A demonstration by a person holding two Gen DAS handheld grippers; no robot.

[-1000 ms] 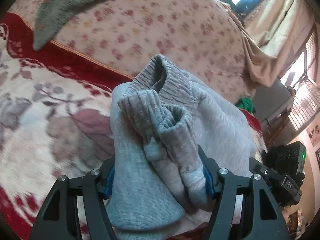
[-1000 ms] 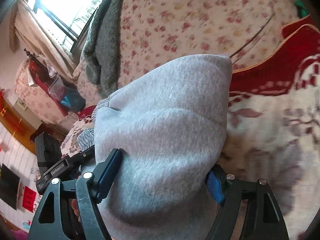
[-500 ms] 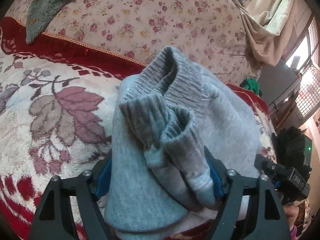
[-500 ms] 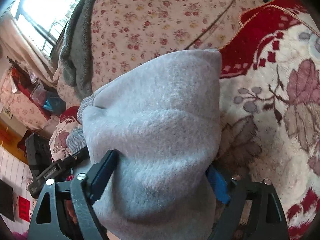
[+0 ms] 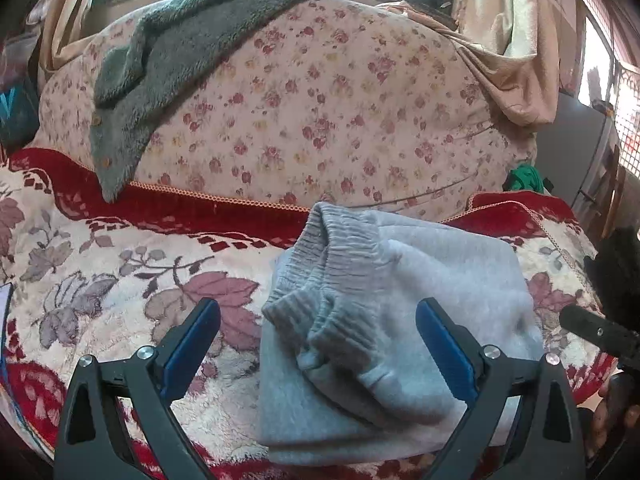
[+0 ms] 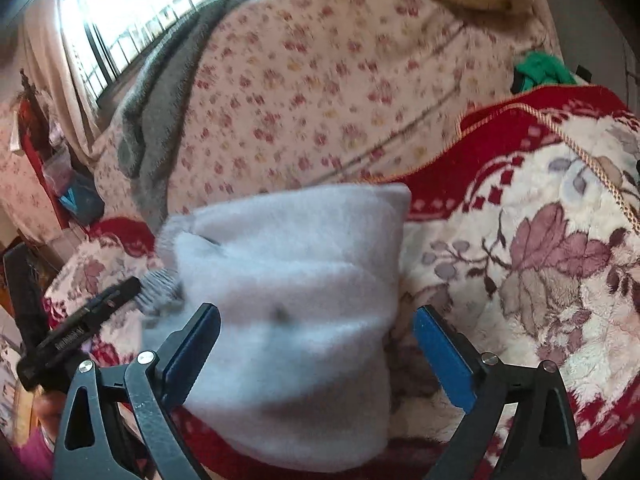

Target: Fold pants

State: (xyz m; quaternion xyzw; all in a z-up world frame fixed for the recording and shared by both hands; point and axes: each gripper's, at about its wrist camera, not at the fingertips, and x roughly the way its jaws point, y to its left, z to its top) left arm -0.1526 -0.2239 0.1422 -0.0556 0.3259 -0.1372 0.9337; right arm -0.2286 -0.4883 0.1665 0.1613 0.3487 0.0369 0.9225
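Note:
The light grey pants lie folded into a thick bundle on the red and cream floral blanket, ribbed waistband and cuffs on top at the left end. My left gripper is open, its blue pads apart on either side of the bundle's near edge. In the right wrist view the bundle lies the same way, and my right gripper is open around its near right end. The image there is blurred.
A floral-covered cushion or bedding roll rises behind the blanket, with a grey fleece garment draped on it. A green cloth sits at the far right. Windows and curtains stand behind.
Both grippers have opened and let go of the pants bundle, which now rests on the blanket. Both have drawn back a little.

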